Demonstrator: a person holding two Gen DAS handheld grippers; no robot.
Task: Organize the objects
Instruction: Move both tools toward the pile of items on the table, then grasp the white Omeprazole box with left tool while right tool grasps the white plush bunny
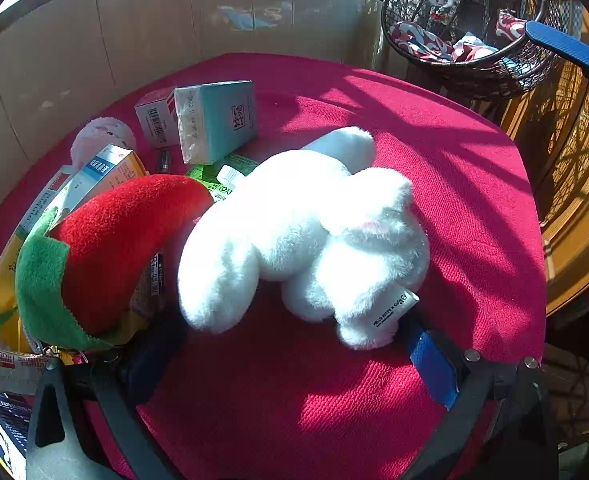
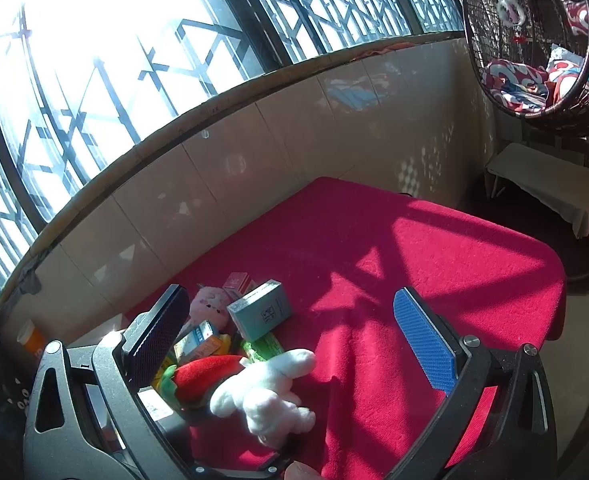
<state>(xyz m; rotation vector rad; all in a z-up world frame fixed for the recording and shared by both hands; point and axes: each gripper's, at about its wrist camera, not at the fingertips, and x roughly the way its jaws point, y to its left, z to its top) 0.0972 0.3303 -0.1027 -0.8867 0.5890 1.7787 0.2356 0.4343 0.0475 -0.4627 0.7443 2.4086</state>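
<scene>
Clutter sat heaped at the left of the red-clothed surface (image 1: 474,184): medicine boxes (image 1: 106,172), a red-and-green plush (image 1: 114,248), then a teal box (image 1: 218,120); nothing looked sorted yet. The left gripper (image 1: 290,352) was spread wide around the white plush rabbit (image 1: 306,232), not clenched. Farther right, the right gripper (image 2: 290,340) hovered released, holding nothing.

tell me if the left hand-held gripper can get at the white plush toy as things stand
Probably yes. The left hand-held gripper is open with the white plush toy lying on the red cloth right ahead of its fingers, and nothing lies between them. The red and green plush crowds its left side only.
</scene>
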